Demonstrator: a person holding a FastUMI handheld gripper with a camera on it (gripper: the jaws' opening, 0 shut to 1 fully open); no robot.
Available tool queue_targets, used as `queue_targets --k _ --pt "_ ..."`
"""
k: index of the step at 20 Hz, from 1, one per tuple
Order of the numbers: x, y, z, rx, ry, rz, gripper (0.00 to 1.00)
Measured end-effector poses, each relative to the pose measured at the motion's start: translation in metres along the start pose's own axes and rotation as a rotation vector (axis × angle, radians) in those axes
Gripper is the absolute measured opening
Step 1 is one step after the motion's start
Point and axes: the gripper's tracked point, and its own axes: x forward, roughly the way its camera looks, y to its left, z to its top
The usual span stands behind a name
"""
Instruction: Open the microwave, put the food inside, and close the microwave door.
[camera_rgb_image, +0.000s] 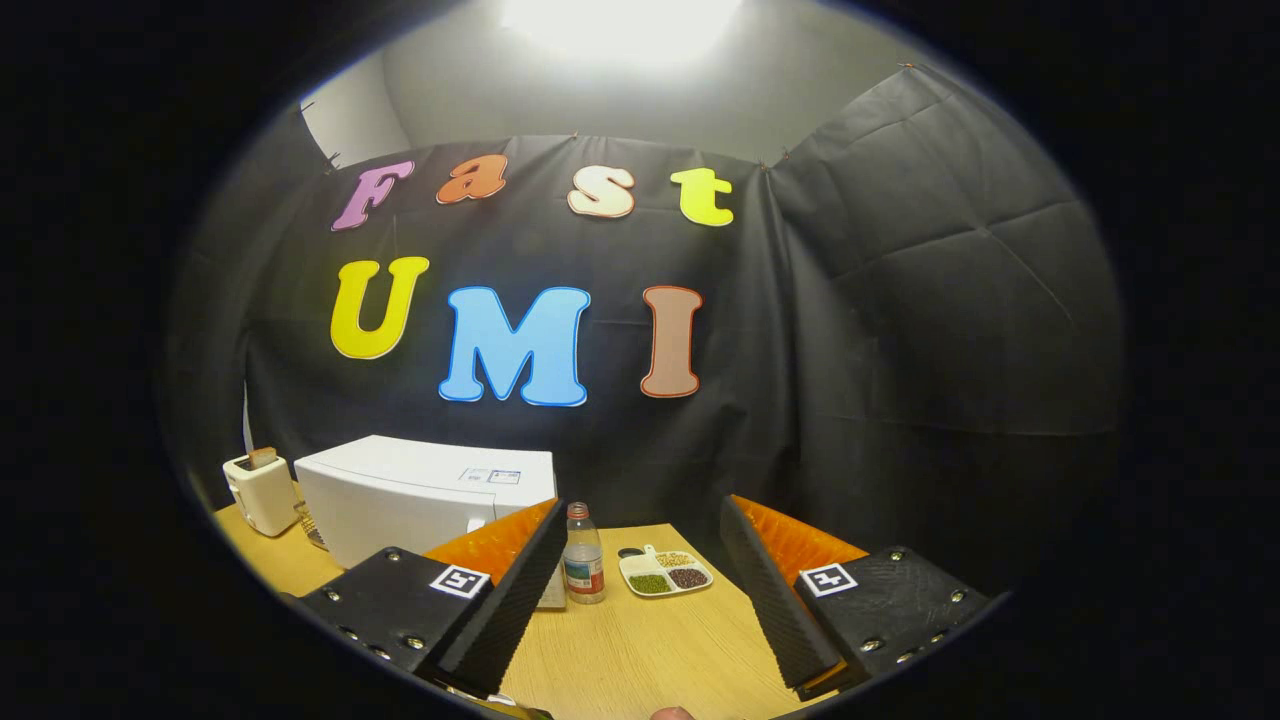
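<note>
A white microwave (420, 495) stands on the wooden table (640, 640), beyond my left finger, with its door side partly hidden behind that finger. A small divided tray of food (665, 573), holding green, brown and pale portions, lies on the table ahead of the gap between my fingers. My gripper (640, 590) is open and raised above the table, with nothing between its fingers.
A clear plastic bottle (583, 555) stands just beside the left finger, between the microwave and the food tray. A white toaster (260, 490) sits to the left of the microwave. Black cloth walls close in behind and to the right.
</note>
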Motion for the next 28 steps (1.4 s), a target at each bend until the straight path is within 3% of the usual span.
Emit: queue_targets --k 9,15,22,28 --pt "0.002 -0.001 -0.002 -0.026 0.002 0.003 0.97" --pt "0.023 0.045 -0.017 0.002 0.030 0.097 0.97" --pt "0.075 0.120 -0.042 0.019 0.097 0.262 0.97" --pt "0.122 0.164 -0.096 0.016 0.229 0.329 0.97"
